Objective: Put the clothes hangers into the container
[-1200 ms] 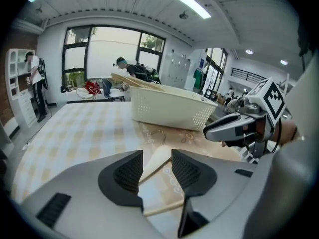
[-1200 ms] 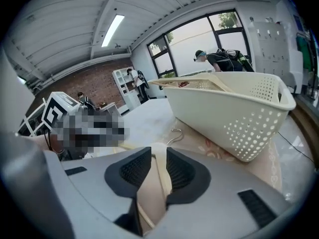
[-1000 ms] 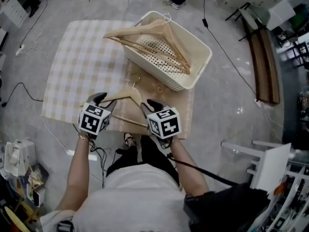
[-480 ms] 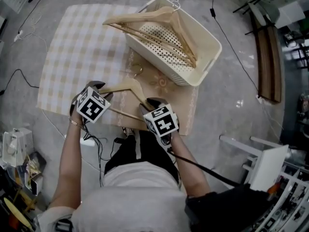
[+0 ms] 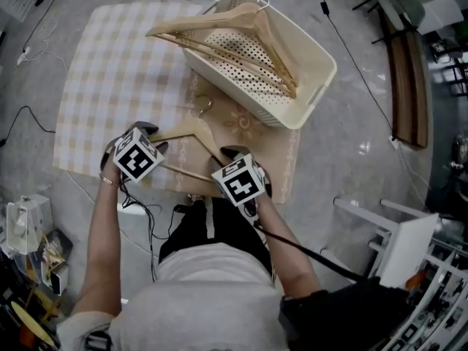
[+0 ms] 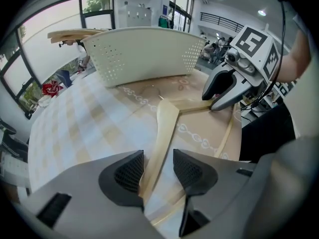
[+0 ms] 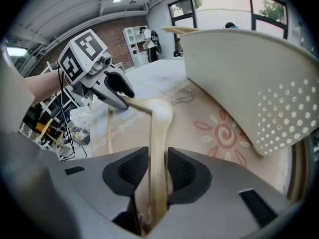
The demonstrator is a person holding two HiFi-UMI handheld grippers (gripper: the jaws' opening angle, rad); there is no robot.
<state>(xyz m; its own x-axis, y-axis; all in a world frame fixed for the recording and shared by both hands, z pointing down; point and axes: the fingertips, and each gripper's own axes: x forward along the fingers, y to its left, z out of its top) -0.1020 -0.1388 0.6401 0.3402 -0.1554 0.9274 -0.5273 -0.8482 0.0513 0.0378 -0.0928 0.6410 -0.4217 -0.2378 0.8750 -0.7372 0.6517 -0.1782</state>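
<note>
Both tools are being brought down from their higher position of a second ago onto the wooden hanger. It is lying flat on the patterned cloth on the floor, just beside the near wall of the container and still outside it. The left tool is being held spread, its jaws having just been opening, and the hanger's left arm is being straddled with a gap showing on both sides of the wood. The right tool is being narrowed a little after opening. The right arm is being framed closely by its pads, yet no squeeze is being shown, so this tool is being read as spread rather than pinching. For the task, the pickup is judged as being set up but not yet made: both tools are being left to close before any lift toward the container, where other hangers are already resting with their ends over its rim. The hanger's long axis is being taken as its bottom bar, running from one tool to the other, roughly along the container's near wall. Its hook is pointing toward the container, with the bar lying on the side away from it.
</note>
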